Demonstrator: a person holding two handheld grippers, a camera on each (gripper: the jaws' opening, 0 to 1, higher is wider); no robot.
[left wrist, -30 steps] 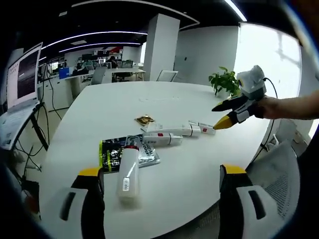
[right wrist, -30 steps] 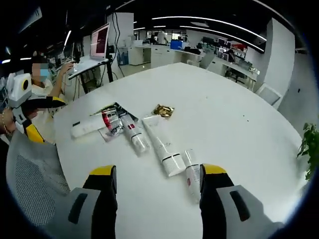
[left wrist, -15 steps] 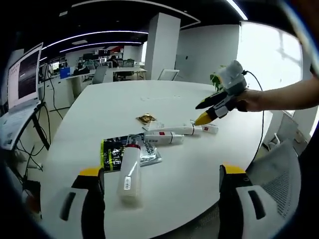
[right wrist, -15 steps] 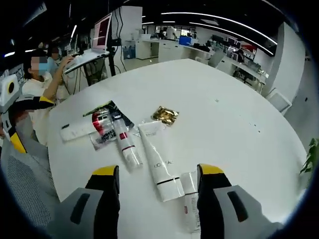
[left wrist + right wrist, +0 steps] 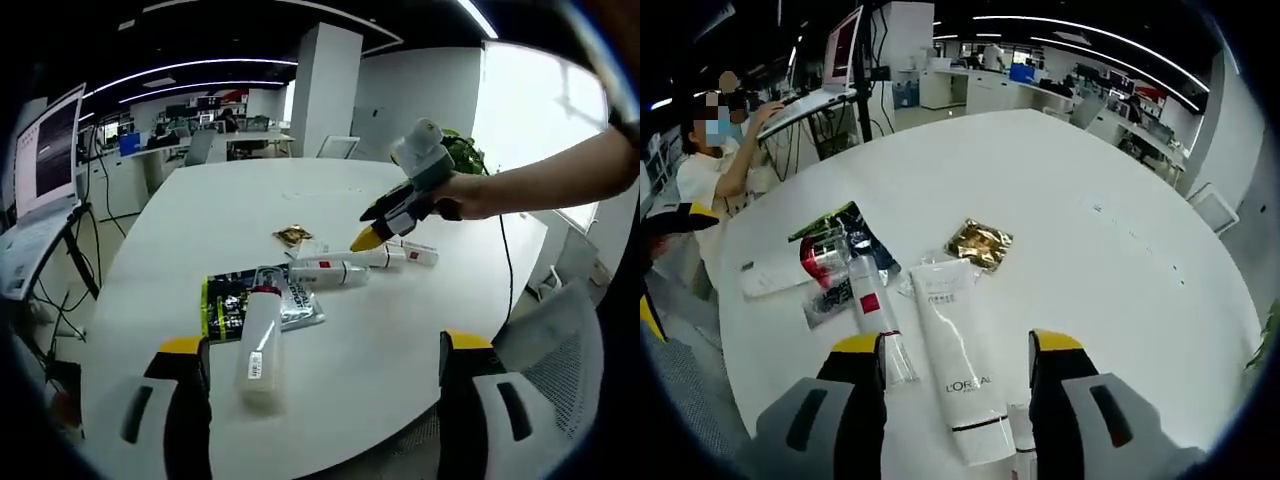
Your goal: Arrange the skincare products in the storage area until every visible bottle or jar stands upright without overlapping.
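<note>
Your right gripper (image 5: 955, 350) is hovering with jaws spread apart and empty, straddling the long white tube (image 5: 956, 350) that is lying flat on the white table (image 5: 1120, 260); in the left gripper view that same gripper (image 5: 372, 236) is hanging just above the tubes. Your left gripper (image 5: 318, 355) is also sitting wide apart, holding nothing, back near the table edge with the white bottle (image 5: 258, 345) lying between its jaws. Everything is lying down: a clear red-labelled bottle (image 5: 874, 320) beside the tube, a gold sachet (image 5: 980, 243) just past it, a dark packet (image 5: 240, 305) under the bottle's cap end.
</note>
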